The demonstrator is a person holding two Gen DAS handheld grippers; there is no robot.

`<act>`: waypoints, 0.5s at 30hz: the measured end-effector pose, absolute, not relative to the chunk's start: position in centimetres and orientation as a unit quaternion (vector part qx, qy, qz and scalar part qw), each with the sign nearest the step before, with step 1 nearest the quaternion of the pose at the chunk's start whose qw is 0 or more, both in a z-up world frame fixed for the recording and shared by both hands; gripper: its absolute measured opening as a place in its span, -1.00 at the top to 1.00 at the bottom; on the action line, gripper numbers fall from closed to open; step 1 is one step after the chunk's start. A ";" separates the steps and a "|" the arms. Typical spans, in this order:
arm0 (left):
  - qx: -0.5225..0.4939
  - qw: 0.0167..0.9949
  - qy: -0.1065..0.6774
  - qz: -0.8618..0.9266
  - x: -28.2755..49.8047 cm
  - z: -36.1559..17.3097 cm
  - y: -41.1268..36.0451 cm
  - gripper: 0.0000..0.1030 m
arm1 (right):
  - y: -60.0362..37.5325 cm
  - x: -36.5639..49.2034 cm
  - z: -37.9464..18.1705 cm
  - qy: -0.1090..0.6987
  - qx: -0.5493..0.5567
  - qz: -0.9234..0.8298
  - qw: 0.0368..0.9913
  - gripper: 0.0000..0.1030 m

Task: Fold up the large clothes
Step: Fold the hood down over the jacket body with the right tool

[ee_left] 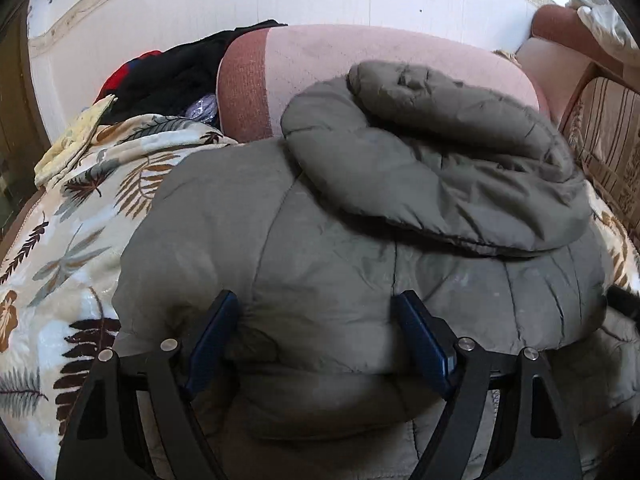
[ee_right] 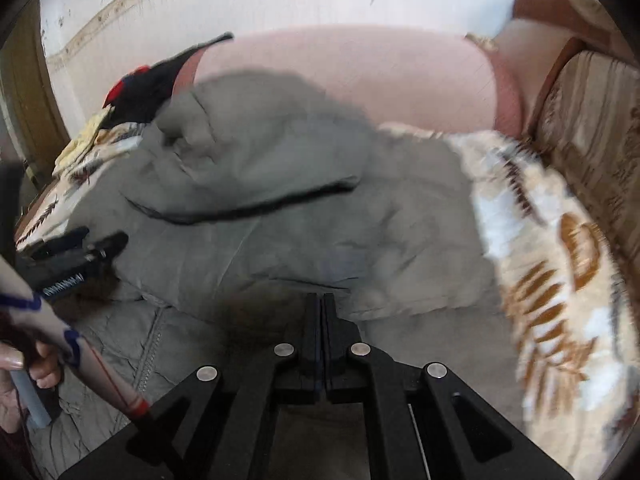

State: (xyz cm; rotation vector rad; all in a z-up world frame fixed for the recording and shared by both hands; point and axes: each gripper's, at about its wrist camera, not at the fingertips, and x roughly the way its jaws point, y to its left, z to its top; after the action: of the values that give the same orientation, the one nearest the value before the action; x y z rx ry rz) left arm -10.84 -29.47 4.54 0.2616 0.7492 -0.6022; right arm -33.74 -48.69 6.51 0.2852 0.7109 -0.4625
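Pink sofa [ee_left: 400,52] w/ leaf-print blanket [ee_left: 68,240] spread over the seat; white wall behind. Olive-grey padded coat [ee_left: 320,248] lies across the blanket, mid-seat, partly folded: one puffy section doubled over on top of the body, far side near the sofa back. Right wrist view is blurred but shows the same coat [ee_right: 280,216], blanket to its right, striped cushion [ee_right: 592,132] at the sofa's end. Pile of black and red clothes [ee_left: 176,76] sits at the back, left of the pink cushion, apart from the coat. Left gripper [ee_left: 320,320]: jaws wide, blue pads either side of a thick bulge at the coat's near edge, pressing into it. Right gripper [ee_right: 322,312]: jaws closed flat together, nothing between them, over the coat's near edge. Person's hand [ee_right: 40,364] low left on a handle.
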 end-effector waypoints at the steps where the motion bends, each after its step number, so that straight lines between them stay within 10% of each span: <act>1: 0.120 0.878 0.360 -0.291 -10.8 4.6 -29.3 -0.57 | -48.7 -34.5 7.8 0.326 0.140 -0.226 0.907 0.98; 9: 0.069 0.894 0.324 -0.301 -11.2 6.9 -27.3 -0.57 | -49.6 -28.8 15.3 0.252 0.133 -0.189 0.940 0.71; 15: 0.069 0.890 0.365 -0.265 -9.1 5.8 -26.8 -0.57 | -49.8 -20.0 9.8 0.321 0.163 -0.182 0.915 0.45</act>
State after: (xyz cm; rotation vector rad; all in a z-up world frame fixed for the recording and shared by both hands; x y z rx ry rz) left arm -9.07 -26.78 5.78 0.1434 0.7578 -0.5501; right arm -20.01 -49.83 9.79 0.3355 0.6614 -0.3740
